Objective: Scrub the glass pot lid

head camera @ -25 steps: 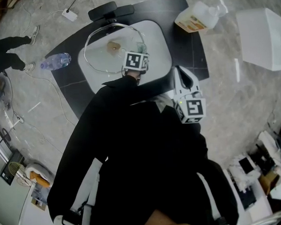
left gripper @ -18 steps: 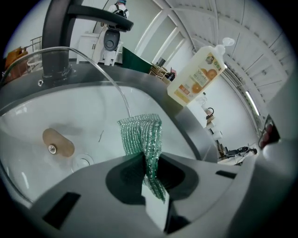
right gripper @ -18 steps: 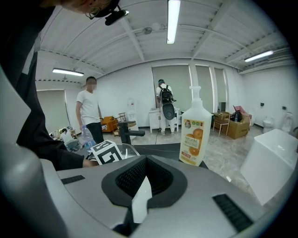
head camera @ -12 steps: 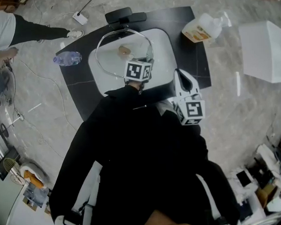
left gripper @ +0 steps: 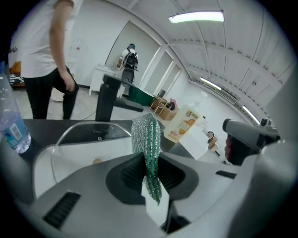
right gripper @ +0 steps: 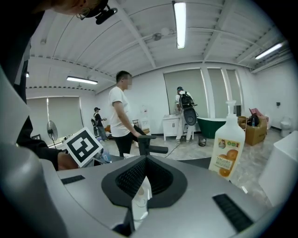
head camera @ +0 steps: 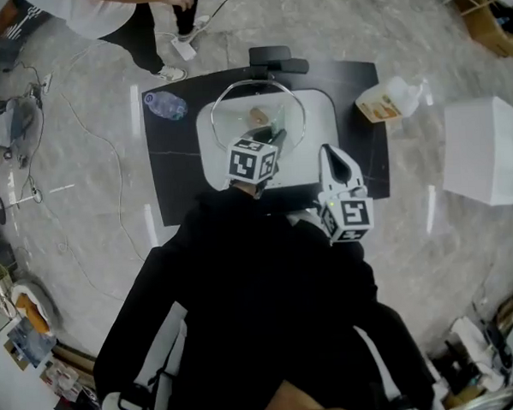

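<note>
Evidently, the scrubbing step was in hand or about to start. The left gripper (left gripper: 148, 160) had its jaws clamped on a green and silver mesh scrubber (left gripper: 145, 139), which stood up between them above the near edge of the glass pot lid (head camera: 239, 125). The lid lay in the white basin (head camera: 322, 111) on the black counter, just nearer than the faucet (head camera: 275, 60). The right gripper (right gripper: 142, 174), jaws pressed together on nothing, hovered at the basin's near right corner. The next move probably called for lowering the scrubber onto the glass; steadying the lid's rim would require opening the right jaws first.
</note>
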The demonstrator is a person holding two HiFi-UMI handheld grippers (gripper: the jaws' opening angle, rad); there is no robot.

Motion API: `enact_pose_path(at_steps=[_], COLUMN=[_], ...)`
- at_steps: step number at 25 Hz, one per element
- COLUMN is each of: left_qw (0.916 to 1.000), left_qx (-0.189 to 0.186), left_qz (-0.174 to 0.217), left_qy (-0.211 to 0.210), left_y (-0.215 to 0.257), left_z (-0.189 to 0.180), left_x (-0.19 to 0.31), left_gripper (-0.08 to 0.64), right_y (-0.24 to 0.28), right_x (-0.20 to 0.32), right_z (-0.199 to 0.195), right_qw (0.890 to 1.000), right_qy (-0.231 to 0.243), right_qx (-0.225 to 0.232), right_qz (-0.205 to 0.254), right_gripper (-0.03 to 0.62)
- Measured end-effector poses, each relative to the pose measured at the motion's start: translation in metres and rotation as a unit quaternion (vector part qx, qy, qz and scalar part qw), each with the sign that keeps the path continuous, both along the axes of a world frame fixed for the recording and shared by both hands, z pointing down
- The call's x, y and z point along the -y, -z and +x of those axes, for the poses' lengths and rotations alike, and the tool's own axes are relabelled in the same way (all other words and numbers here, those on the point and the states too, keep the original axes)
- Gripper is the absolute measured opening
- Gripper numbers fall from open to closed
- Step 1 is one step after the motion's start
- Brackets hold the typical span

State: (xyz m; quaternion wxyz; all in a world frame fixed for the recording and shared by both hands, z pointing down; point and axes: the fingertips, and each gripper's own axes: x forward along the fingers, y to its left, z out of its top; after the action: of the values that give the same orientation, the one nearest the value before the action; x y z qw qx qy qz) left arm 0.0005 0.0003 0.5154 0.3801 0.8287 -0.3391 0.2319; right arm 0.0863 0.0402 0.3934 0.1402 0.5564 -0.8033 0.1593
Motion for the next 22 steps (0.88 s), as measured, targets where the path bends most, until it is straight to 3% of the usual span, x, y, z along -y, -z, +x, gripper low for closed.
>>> enact_pose_path(at_steps=[5,10,22], left_qw=[0.9969,0.9876,0.9599], left_qx=[-0.018,-0.039,-0.043], left_qz=[0.062,0.130,0.258], left_qy=[0.045,0.080,0.101], left_y=[0.046,0.098,0.184], left_z=[-0.036,-0.058,-0.085], left_x=[0.007,0.010,0.008], left_gripper=[0.057,0.057,0.058], right_y=[0.023,0.048,0.086], right_x=[0.017,0.024,0.043], right_z=[-0.029,-0.051,-0.077], right_qw=[0.999,0.997,0.993], right_qy=[0.033,0.059,0.077], right_qx=[0.010,0.028,0.033], right_qz=[0.029,0.049,0.087], right_gripper=[-0.008,-0.008,-0.008])
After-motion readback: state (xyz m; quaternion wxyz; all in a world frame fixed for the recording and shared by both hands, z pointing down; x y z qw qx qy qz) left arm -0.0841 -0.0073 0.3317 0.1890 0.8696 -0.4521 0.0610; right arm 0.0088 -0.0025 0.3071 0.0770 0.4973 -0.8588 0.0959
